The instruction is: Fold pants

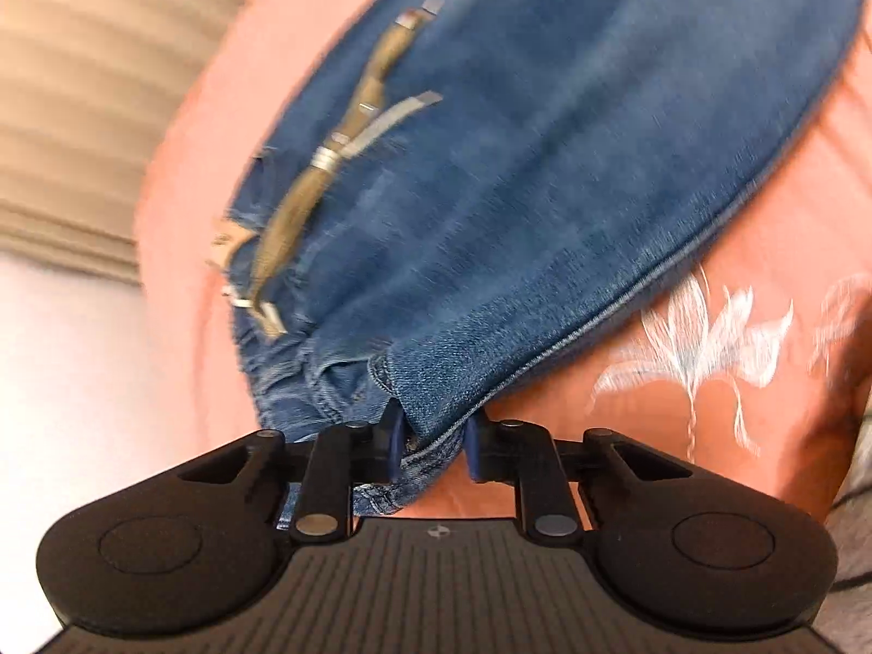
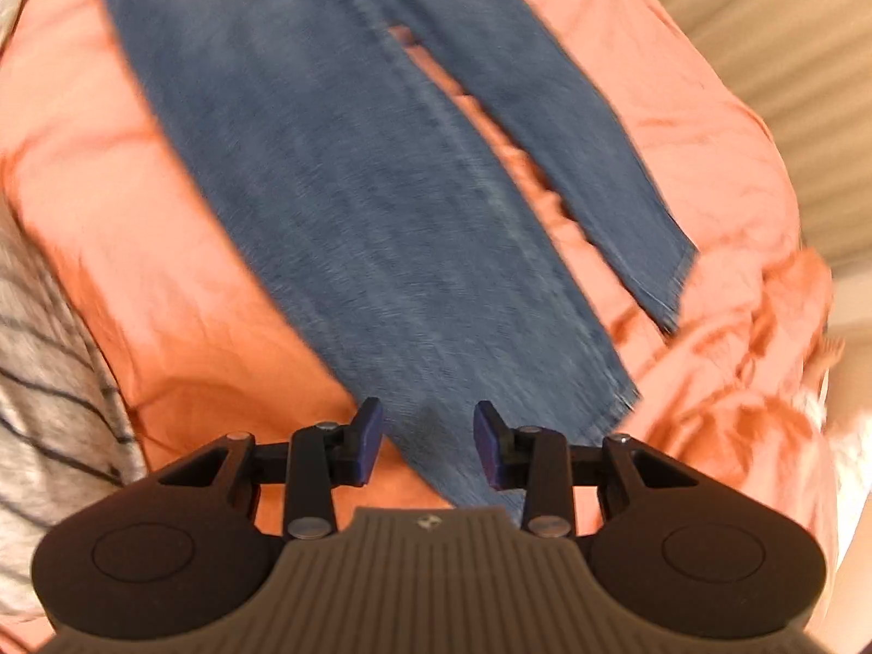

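Denim spread across a salmon bedsheet point(image 2: 180, 250), waist end toward the left gripper point(image 1: 433, 444), leg ends toward the right gripper point(image 2: 428, 438); pants point(image 1: 545, 163) lying mostly flat, a tan belt point(image 1: 305, 201) threaded through the loops and trailing along the waistband; white flower embroidery point(image 1: 703, 338) showing on the sheet just beside the side seam.

Left jaws closed narrowly on a bunched corner of the waistband, blue pads point(image 1: 395, 436) pressing the denim from both sides; looks like a firm hold, cloth rising slightly into the grip. Right jaws standing partly open around the hem end of the nearer leg point(image 2: 381, 250); denim passing between the pads, not touching either as far as can be seen; cannot tell whether the hem is lifted or resting on the sheet. Second leg point(image 2: 572, 163) lying apart from the first, a strip of sheet visible between them, its hem near rumpled sheet at the edge.

Judged an early step: both ends being taken up for the lengthwise fold, one leg over the other. Next move calls for closing the right jaws on the hem, then lifting both ends together and carrying the near leg across onto the far one; risk of the belt buckle snagging, and of the heavy denim sliding out of a shallow pinch.
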A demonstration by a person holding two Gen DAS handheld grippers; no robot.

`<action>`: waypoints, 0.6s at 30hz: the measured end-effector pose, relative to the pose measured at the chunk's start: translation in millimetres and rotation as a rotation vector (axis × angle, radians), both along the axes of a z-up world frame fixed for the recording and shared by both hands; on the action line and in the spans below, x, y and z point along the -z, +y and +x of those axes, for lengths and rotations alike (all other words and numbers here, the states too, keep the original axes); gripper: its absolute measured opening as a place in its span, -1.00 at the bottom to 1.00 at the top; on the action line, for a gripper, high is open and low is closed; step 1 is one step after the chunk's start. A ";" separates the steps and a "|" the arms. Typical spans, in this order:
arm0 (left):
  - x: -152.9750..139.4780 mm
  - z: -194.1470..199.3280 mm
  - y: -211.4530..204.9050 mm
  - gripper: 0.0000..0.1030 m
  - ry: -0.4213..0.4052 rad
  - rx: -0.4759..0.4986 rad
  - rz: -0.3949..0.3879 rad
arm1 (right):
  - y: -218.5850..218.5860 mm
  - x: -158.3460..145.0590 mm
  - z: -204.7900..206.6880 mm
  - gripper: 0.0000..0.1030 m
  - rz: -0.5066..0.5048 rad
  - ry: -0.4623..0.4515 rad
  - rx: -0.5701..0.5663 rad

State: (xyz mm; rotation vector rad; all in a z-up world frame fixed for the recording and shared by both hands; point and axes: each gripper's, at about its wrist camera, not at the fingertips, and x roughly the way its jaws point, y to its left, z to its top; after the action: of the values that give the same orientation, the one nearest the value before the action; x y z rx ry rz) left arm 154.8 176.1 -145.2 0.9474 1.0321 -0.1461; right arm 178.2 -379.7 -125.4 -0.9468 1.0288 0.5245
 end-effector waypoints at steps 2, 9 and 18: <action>-10.7 3.3 1.8 -0.56 -0.028 -0.049 -0.044 | 6.8 20.2 -8.8 -0.37 -0.030 0.010 -0.048; -24.8 14.6 0.5 -0.56 -0.074 -0.144 -0.109 | 11.6 48.1 -17.4 -0.37 -0.092 -0.051 -0.110; -47.6 12.4 6.8 -0.60 -0.174 -0.230 -0.193 | 0.9 34.6 -23.2 -1.00 -0.038 -0.239 -0.063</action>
State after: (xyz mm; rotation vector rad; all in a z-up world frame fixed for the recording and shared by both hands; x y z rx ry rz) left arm 167.2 182.9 -97.6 0.6488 0.9397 0.0278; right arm 155.1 -378.8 -160.1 -1.0514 0.7982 0.4325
